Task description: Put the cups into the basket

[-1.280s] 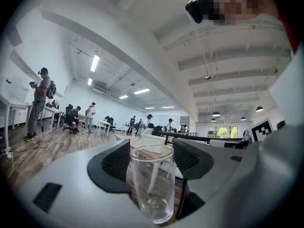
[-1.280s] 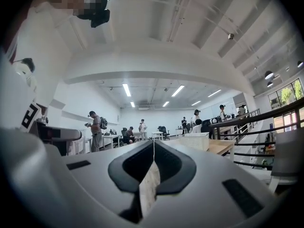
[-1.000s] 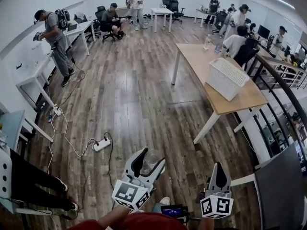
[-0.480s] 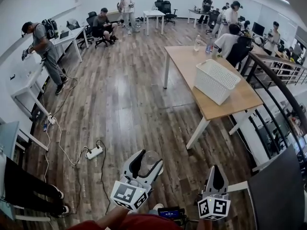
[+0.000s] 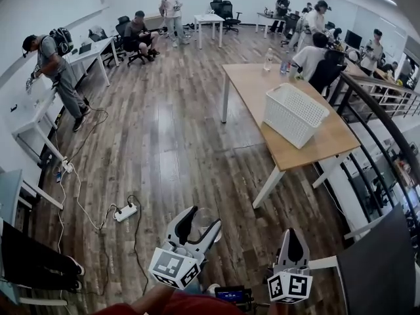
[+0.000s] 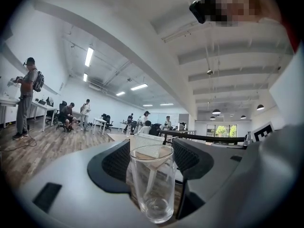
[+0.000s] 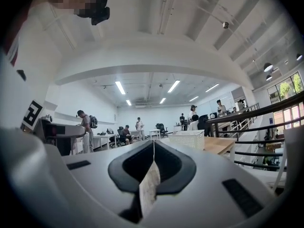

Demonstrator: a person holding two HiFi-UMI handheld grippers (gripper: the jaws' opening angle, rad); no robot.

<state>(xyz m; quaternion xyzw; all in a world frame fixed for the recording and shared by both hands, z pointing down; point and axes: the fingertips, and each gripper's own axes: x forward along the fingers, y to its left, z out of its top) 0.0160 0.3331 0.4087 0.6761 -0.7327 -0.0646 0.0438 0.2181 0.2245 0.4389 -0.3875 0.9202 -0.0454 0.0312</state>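
Head view: the left gripper [image 5: 205,218] points level over the brown wood-plank floor [image 5: 170,143], its jaws grasping an upright clear glass cup [image 5: 203,222]. The right gripper [image 5: 294,233] is beside it. Well ahead, a white slatted plastic basket [image 5: 295,113] stands on a light wooden desk [image 5: 256,84].

Left gripper view: both black jaws press the cup's sides, and the basket shows far behind it.

Right gripper view: the jaws are clenched together, tips meeting, and the basket stands on the desk beyond them.
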